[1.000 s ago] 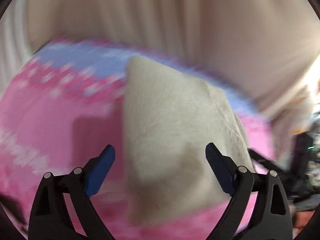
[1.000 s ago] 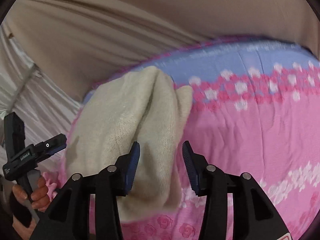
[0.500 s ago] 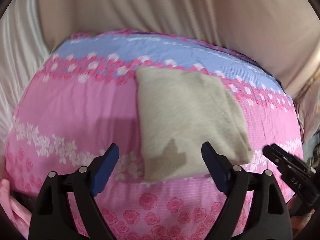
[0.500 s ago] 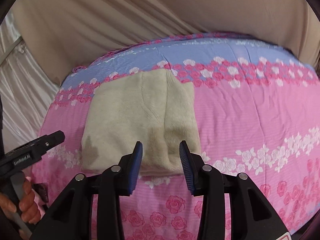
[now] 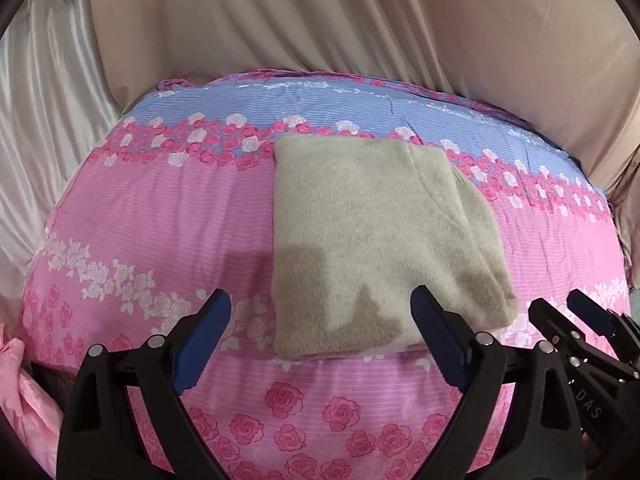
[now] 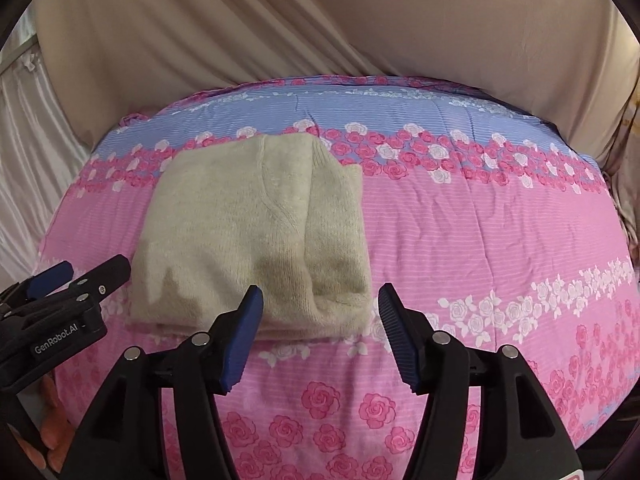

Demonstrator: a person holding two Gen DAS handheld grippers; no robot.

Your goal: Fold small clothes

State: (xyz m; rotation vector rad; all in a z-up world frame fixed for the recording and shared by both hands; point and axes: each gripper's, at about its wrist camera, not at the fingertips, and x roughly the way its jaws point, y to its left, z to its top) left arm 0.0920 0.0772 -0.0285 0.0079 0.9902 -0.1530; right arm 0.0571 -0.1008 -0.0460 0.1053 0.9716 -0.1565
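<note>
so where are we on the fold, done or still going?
Looks done for this piece: the beige sweater lies as a compact folded rectangle on the pink floral bedspread. Nothing is in hand: the left hand-held gripper is open and empty, and the right hand-held gripper is opening with nothing between its jaws. Left: possibly squaring the layered right edge; no other unfolded garment is clearly identifiable.

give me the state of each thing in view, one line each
beige sweater: folded into a flat rectangle, lying on the bedspread, not held
floral bedspread: spread flat under the sweater
left tool: jaws opening, nothing between them, short of the sweater's near edge
right tool: jaws opening, nothing gripped, short of the sweater's near right corner
beige curtain: hanging in folds behind the bed
</note>
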